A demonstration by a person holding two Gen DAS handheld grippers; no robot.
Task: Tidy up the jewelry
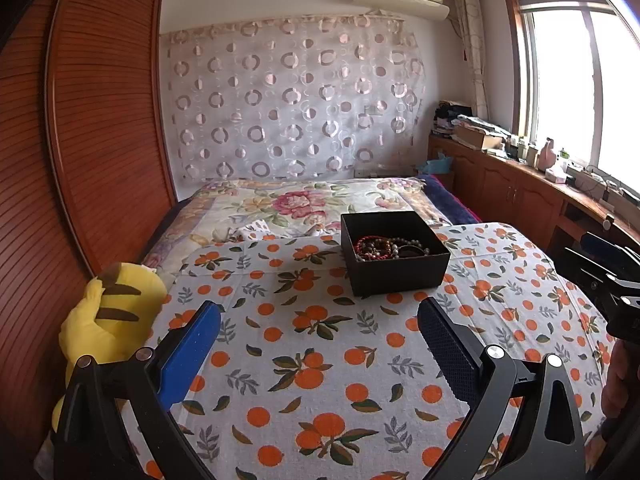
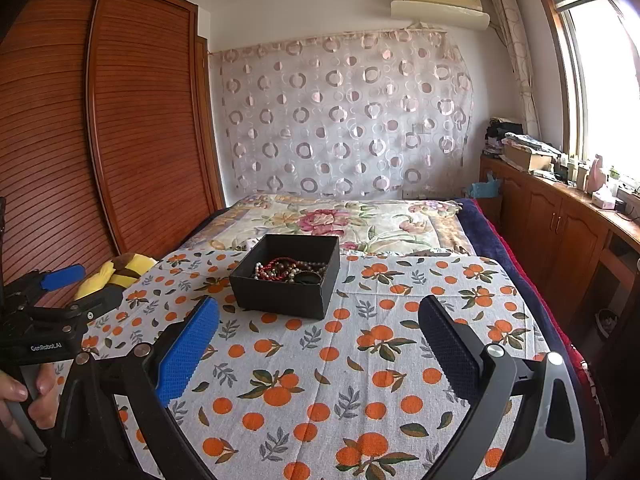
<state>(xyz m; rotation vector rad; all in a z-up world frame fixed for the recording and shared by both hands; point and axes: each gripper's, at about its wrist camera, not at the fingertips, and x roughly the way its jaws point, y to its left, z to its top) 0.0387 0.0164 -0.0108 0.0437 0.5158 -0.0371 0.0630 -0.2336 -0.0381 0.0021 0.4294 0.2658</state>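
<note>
A black open box (image 1: 394, 268) sits on the orange-print cloth (image 1: 312, 360), holding a tangle of beaded bracelets and necklaces (image 1: 390, 247), red, brown and pearl. It also shows in the right wrist view (image 2: 286, 290) with the jewelry (image 2: 290, 270) inside. My left gripper (image 1: 320, 316) is open and empty, short of the box and above the cloth. My right gripper (image 2: 320, 320) is open and empty, just right of and short of the box. The left gripper also shows at the left edge of the right wrist view (image 2: 60, 280).
A yellow striped plush toy (image 1: 108, 320) lies at the cloth's left edge beside a wooden slatted wardrobe (image 1: 80, 140). A floral bedspread (image 1: 304, 204) lies behind the cloth. Wooden cabinets (image 2: 560, 232) with clutter run under the window on the right.
</note>
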